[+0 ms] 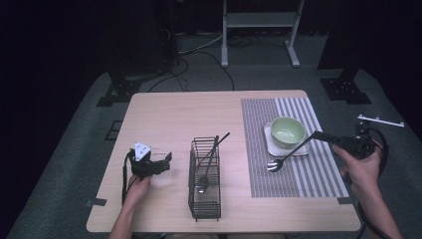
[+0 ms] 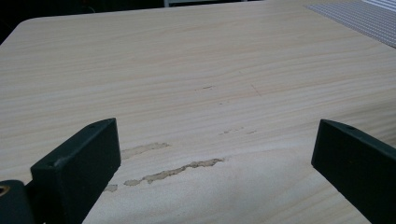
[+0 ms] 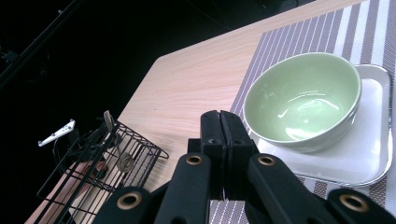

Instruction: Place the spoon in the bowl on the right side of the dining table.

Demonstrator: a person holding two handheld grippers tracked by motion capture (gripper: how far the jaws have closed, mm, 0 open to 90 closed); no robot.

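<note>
My right gripper (image 1: 316, 135) hovers at the right edge of the striped placemat (image 1: 298, 180), shut on the end of a black-handled fork (image 1: 287, 156). The fork slants down to the left, its silver head low on the mat in front of the green bowl (image 1: 287, 131). In the right gripper view the jaws (image 3: 226, 117) are pressed together and hide the fork; the bowl (image 3: 301, 98) on its white tray (image 3: 373, 154) lies just beyond. My left gripper (image 1: 168, 161) rests on the table's left side. It is open (image 2: 215, 158) over bare wood.
A black wire basket (image 1: 205, 200) stands at the front middle of the table (image 1: 174, 114), with a spoon (image 1: 201, 187) and another black-handled utensil leaning out of it. The basket (image 3: 116, 154) also sits at the lower left of the right gripper view. Stands and cables are on the floor behind.
</note>
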